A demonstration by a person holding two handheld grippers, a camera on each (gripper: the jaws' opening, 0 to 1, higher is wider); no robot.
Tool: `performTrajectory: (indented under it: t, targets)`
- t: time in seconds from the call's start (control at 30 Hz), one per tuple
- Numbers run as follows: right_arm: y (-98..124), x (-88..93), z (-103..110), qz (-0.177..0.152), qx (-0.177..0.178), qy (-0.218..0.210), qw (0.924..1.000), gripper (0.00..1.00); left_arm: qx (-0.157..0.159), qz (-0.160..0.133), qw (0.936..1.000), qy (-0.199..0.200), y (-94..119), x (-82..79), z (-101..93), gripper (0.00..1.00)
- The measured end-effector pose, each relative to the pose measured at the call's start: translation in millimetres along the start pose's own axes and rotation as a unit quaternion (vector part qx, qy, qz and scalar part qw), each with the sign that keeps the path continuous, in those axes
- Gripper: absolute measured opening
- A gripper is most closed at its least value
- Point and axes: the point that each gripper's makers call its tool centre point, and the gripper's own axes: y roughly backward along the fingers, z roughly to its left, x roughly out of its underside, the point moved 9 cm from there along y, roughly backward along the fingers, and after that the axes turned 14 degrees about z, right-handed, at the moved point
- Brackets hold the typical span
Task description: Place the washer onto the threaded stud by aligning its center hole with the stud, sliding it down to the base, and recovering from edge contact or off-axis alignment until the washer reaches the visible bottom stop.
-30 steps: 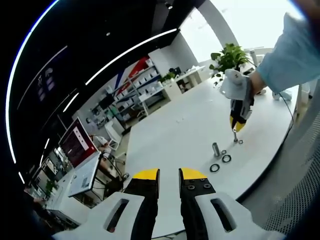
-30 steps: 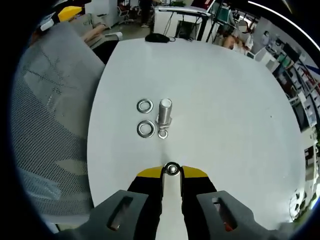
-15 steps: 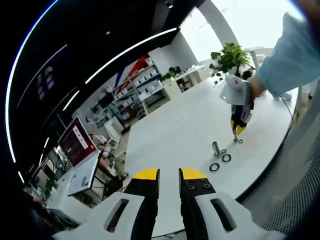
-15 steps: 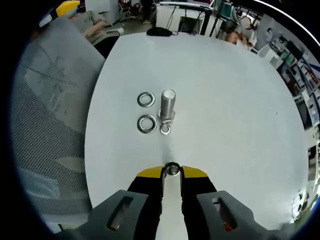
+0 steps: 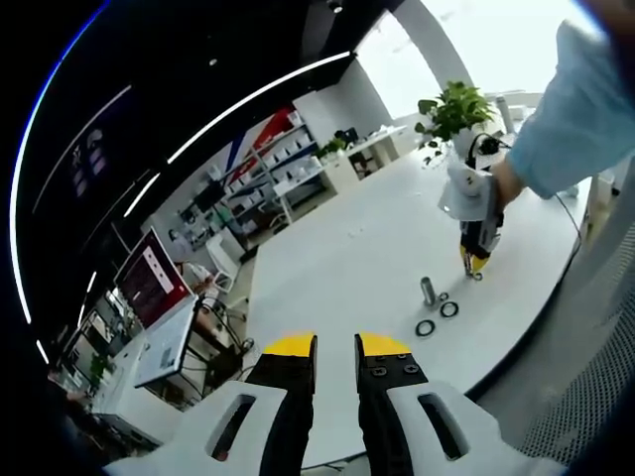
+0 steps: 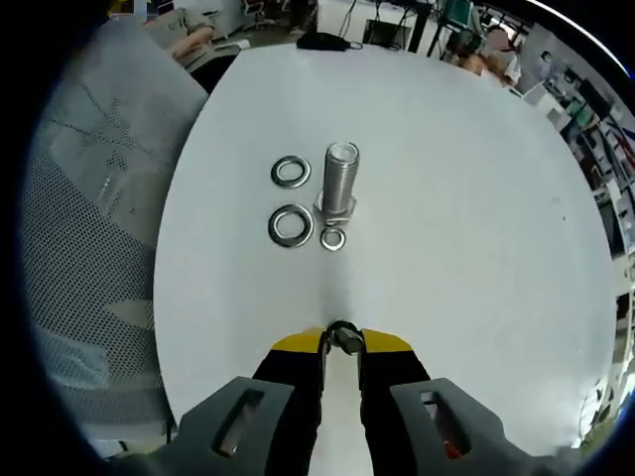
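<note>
While pinched edge-on between the yellow-tipped jaws of the right gripper [image 6: 340,339], held above the white desk [image 6: 476,198] short of the threaded stud [image 6: 339,180]: one small washer [image 6: 342,335], hole left free for threading. Standing upright on its hex base, well ahead of the jaws; still needing an approach and centering over the tip. Lying flat just beside the stud: three loose washers [image 6: 291,225]. Left gripper [image 5: 335,349] held back near the desk edge, jaws slightly parted, grasping nothing, out of the way.

right gripper [image 6: 340,342]: jaws pinch washer [image 6: 343,336] | threaded stud [image 6: 339,180] upright on table [image 6: 466,228]
</note>
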Motion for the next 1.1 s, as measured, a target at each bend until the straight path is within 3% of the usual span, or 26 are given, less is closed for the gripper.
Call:
performTrajectory:
  t: [0.4, 0.67, 0.9, 1.1]
  targets:
    - [-0.4, -0.5, 3.8, -0.003, -0.009, -0.018, 0.9998, 0.18, 0.001, 0.002, 1.0, -0.002, 0.0, 0.1, -0.1, 0.13]
    - [14.8, 8.1, 2.0, -0.019, 0.004, -0.047, 0.9987, 0.2, 0.001, -0.003, 1.0, -0.003, 1.0, -0.6, -0.6, 0.13]
    - [28.0, 21.1, 0.7, -0.061, 0.013, -0.114, 0.9916, 0.21, 0.002, -0.006, 1.0, -0.005, 1.8, -1.2, -1.5, 0.13]
    - [37.3, 37.2, 3.0, -0.075, 0.026, -0.145, 0.9862, 0.21, 0.01, -0.007, 0.9998, -0.014, 1.6, -2.1, -5.3, 0.09]
